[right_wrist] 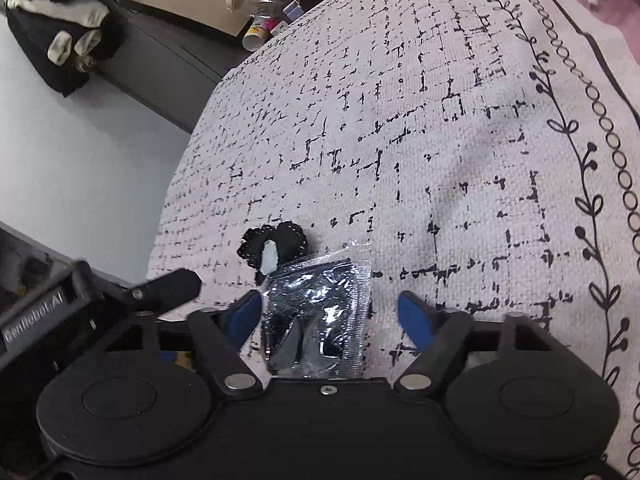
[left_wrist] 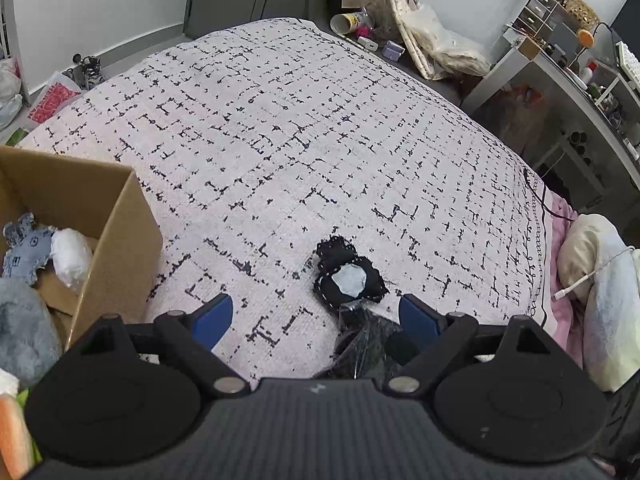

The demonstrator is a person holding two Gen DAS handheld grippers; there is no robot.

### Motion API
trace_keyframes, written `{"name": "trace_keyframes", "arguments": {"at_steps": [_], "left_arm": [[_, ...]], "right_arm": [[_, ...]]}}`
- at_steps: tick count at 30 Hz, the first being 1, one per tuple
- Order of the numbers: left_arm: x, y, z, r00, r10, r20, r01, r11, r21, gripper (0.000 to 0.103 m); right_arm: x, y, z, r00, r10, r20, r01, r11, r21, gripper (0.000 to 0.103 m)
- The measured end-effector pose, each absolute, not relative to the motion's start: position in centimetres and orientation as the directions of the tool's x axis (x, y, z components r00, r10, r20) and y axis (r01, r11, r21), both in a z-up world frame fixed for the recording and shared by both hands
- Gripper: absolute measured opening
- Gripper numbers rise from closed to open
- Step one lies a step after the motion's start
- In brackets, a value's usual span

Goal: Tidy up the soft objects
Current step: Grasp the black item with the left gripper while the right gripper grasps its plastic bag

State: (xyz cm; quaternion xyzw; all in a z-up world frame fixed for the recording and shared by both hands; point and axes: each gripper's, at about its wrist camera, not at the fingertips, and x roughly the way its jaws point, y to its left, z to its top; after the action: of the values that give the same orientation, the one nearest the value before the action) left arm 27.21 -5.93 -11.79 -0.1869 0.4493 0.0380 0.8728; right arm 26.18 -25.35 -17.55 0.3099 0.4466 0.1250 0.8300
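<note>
I count two soft things left on the bed cover [left_wrist: 320, 128]: one black patch [left_wrist: 350, 276] and one clear bag [right_wrist: 316, 316] with dark stuff inside. The patch is black felt with a bumpy edge, white stitches and a pale grey-white spot in the middle. The bag is shiny and crinkly. They lie touching, the patch just past the far end of the bag. The bag's long side runs away from my right gripper [right_wrist: 330, 314], pointing toward the patch.

My right gripper has its blue fingers [right_wrist: 414, 318] spread wide, one on each side of the bag, not squeezing it. The bag lies closer to the left finger. My left gripper [left_wrist: 316, 318] is spread wide too and holds nothing; the bag sits by its right finger.

To the left stands one cardboard box [left_wrist: 120, 236]. Inside it I see a blue-grey felt shape [left_wrist: 26, 248], a white bundle [left_wrist: 72, 256] and a grey fuzzy thing [left_wrist: 22, 328]. One cream pillow [left_wrist: 600, 292] lies at the right edge of the bed.
</note>
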Motion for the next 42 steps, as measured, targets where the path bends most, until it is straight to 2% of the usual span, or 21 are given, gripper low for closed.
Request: {"name": "trace_keyframes", "arguments": {"at_steps": [1,3,4,6,8,9,19,23,25,26,27,28,33,38,41,42], "left_arm": [[27.3,-5.9,-11.8,0.594,-0.099,-0.798,-0.238,0.926,-0.292,0.089],[27.6,-6.0,-11.9,0.594,-0.097,-0.799,-0.243,0.925,-0.293,0.089],[27.7,-6.1,-11.9,0.593,-0.094,-0.800,-0.246,0.925,-0.291,0.089],[28.0,-6.3,-12.0,0.591,-0.091,-0.802,-0.245,0.926,-0.286,0.089],[28.2,-6.8,-12.0,0.593,-0.094,-0.800,-0.237,0.929,-0.284,0.089],[28.3,-7.0,-12.0,0.594,-0.096,-0.799,-0.229,0.932,-0.283,0.089],[29.8,-8.8,-13.2,0.576,-0.096,-0.812,-0.216,0.940,-0.264,0.089],[30.6,-8.6,-14.1,0.563,-0.076,-0.823,-0.241,0.937,-0.252,0.089],[31.1,-8.4,-14.6,0.558,-0.069,-0.827,-0.253,0.935,-0.249,0.089],[31.2,-8.4,-14.7,0.556,-0.067,-0.828,-0.256,0.934,-0.248,0.089],[31.5,-8.3,-14.9,0.555,-0.066,-0.829,-0.261,0.933,-0.248,0.089],[31.7,-8.2,-15.2,0.553,-0.066,-0.831,-0.265,0.931,-0.251,0.089],[32.5,-8.0,-16.3,0.540,-0.100,-0.835,-0.282,0.914,-0.291,0.089],[33.1,-8.0,-17.4,0.534,-0.112,-0.838,-0.303,0.900,-0.313,0.085],[33.3,-8.0,-17.5,0.549,-0.102,-0.829,-0.306,0.899,-0.314,0.066],[33.2,-7.9,-17.5,0.555,-0.101,-0.826,-0.312,0.895,-0.319,0.052]], "right_arm": [[26.2,-25.3,-17.6,0.571,0.477,-0.668,0.067,0.784,0.617,0.059],[26.2,-25.3,-17.6,0.561,0.445,-0.697,0.076,0.811,0.579,0.027],[26.3,-25.4,-17.5,0.554,0.438,-0.708,0.077,0.820,0.568,0.024],[26.2,-25.7,-17.4,0.542,0.463,-0.701,0.069,0.807,0.586,0.012],[25.9,-26.1,-17.2,0.540,0.454,-0.709,0.074,0.813,0.577,0.007],[25.7,-26.3,-17.0,0.542,0.447,-0.711,0.080,0.815,0.574,0.000],[23.6,-29.2,-14.8,0.586,0.456,-0.670,0.099,0.780,0.618,0.000],[24.1,-29.7,-15.5,0.545,0.525,-0.654,0.122,0.722,0.681,0.003],[24.5,-29.8,-16.6,0.505,0.592,-0.628,0.140,0.662,0.737,0.017],[24.7,-29.5,-16.9,0.499,0.606,-0.620,0.147,0.646,0.749,0.034],[24.8,-29.1,-17.3,0.498,0.609,-0.617,0.149,0.641,0.753,0.044],[24.8,-28.7,-17.4,0.496,0.609,-0.619,0.148,0.643,0.752,0.046],[24.8,-27.6,-18.3,0.490,0.621,-0.611,0.158,0.627,0.763,0.046],[25.0,-27.6,-19.0,0.518,0.629,-0.580,0.174,0.586,0.792,0.044],[25.1,-27.6,-19.4,0.527,0.625,-0.575,0.190,0.573,0.797,0.033],[25.1,-27.5,-19.4,0.523,0.621,-0.583,0.190,0.582,0.791,0.028]]}}
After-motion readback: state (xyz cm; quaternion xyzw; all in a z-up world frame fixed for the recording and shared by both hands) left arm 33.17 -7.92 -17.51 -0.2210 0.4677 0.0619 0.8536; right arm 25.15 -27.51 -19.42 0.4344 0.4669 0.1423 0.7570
